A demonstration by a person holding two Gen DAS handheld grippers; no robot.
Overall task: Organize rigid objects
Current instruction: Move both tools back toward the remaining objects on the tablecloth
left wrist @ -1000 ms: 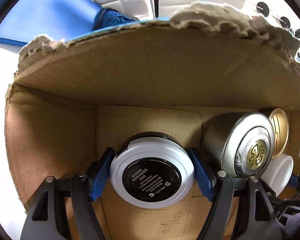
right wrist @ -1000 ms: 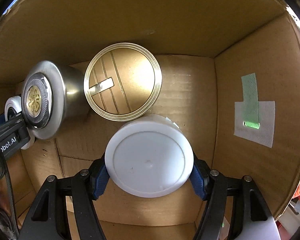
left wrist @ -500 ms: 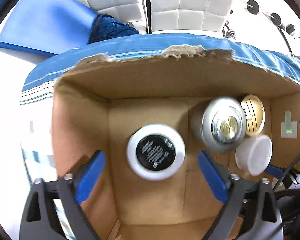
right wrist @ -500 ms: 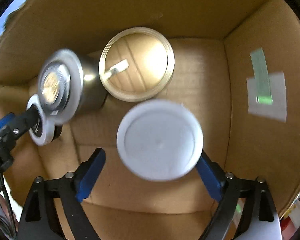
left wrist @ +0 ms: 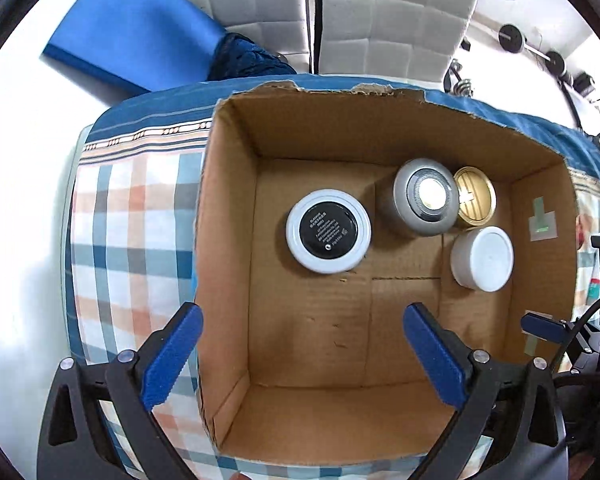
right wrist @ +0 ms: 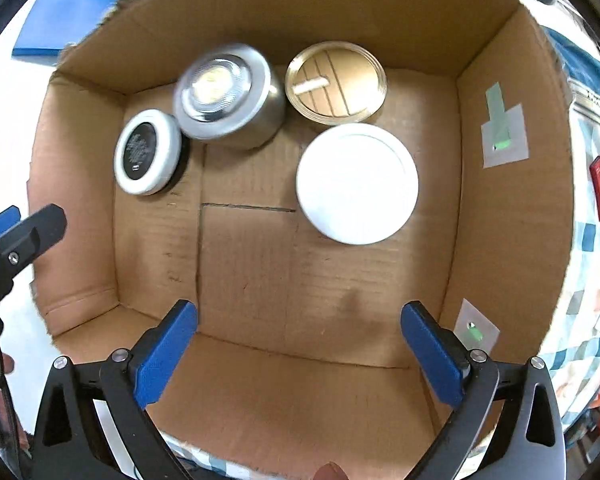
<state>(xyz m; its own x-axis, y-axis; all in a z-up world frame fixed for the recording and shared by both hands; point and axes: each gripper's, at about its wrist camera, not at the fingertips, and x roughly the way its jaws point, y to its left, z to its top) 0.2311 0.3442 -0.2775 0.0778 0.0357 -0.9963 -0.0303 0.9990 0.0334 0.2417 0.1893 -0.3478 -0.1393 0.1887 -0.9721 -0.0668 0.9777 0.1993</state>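
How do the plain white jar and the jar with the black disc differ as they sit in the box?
The white jar shows a plain white top; the black-disc jar has a black printed centre inside a white ring. The white jar sits beside the gold lid, the black-disc jar beside the silver tin. Both are round, inside the cardboard box, and ungripped.

A checked tablecloth [left wrist: 132,216] is covering the surface below me, a blue mat [left wrist: 128,28] is lying beyond it, grey padded panels [left wrist: 380,12] are lining the far wall, and weights [left wrist: 512,38] are sitting nearby.
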